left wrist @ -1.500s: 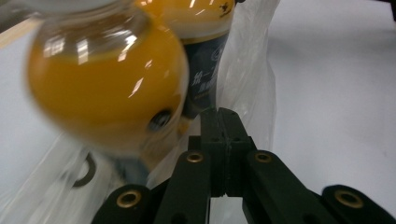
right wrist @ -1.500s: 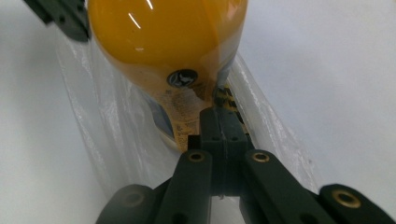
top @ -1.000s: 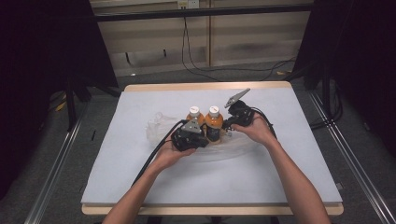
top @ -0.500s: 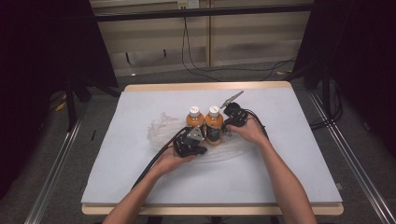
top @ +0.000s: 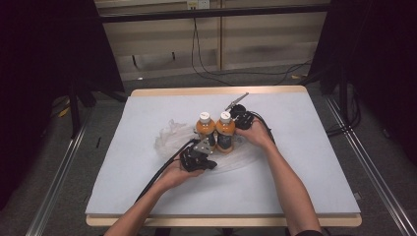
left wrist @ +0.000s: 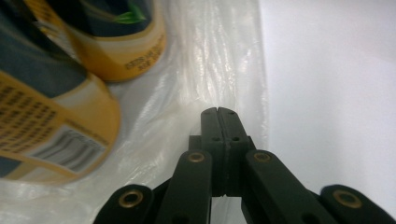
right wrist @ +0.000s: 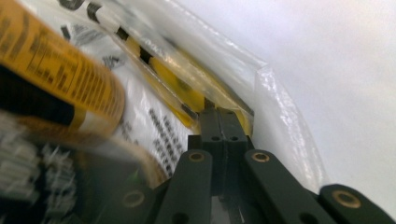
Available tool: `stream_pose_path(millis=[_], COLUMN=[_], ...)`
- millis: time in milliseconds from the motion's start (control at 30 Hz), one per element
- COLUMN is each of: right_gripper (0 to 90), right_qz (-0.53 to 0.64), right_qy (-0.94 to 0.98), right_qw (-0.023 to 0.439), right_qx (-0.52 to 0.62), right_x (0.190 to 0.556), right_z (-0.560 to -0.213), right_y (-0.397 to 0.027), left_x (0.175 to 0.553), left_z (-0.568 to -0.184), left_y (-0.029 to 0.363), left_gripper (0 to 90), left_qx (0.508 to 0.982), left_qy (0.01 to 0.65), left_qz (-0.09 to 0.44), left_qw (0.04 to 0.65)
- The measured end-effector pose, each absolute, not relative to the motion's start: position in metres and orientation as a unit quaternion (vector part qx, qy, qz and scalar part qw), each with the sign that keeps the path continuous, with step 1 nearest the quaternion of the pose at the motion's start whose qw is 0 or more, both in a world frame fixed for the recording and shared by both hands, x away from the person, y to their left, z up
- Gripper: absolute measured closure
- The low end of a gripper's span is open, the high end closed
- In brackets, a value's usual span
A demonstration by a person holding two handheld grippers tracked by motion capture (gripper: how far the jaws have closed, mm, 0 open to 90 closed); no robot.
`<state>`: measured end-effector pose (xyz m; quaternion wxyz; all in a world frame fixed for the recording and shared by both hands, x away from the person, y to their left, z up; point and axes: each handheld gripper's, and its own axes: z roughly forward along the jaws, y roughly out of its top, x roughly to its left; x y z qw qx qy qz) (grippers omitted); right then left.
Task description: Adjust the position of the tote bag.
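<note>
While two orange-filled bottles (top: 216,132) stand on a clear plastic bag (top: 173,135), left gripper (top: 209,156) at seven o'clock and right gripper (top: 235,117) at two o'clock each pinch its film.

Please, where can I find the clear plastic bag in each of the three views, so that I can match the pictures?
High view: the clear plastic bag lies mid-table, under and left of the two orange bottles.
Left gripper view: the bag runs up the middle, beyond the closed jaws.
Right gripper view: the bag crosses from upper left to lower right; the jaws are shut on its edge.
Shared landmark: the orange bottles.
</note>
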<state>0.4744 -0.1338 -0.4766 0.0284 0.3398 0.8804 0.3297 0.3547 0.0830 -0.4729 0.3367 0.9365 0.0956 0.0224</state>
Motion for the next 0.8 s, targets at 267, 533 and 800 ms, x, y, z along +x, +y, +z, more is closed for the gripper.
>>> stream_pose_path(millis=[267, 533, 800], right_gripper=[90.0, 90.0, 90.0], right_qz=[0.322, 0.314, 0.325], right_qy=[0.879, 0.881, 0.872], right_qw=[0.038, 0.038, 0.034], right_qx=[0.35, 0.353, 0.363], right_x=[0.486, 0.497, 0.505], right_z=[-0.476, -0.475, -0.478], right_y=[-0.126, -0.119, -0.124], left_x=[0.338, 0.332, 0.329], left_z=[-0.473, -0.47, -0.474], left_y=[0.081, 0.082, 0.086], left_gripper=[90.0, 90.0, 90.0], left_qx=[0.938, 0.944, 0.935], left_qy=[0.074, 0.06, 0.067], left_qz=[0.02, 0.019, 0.002], left_qw=[0.337, 0.324, 0.348])
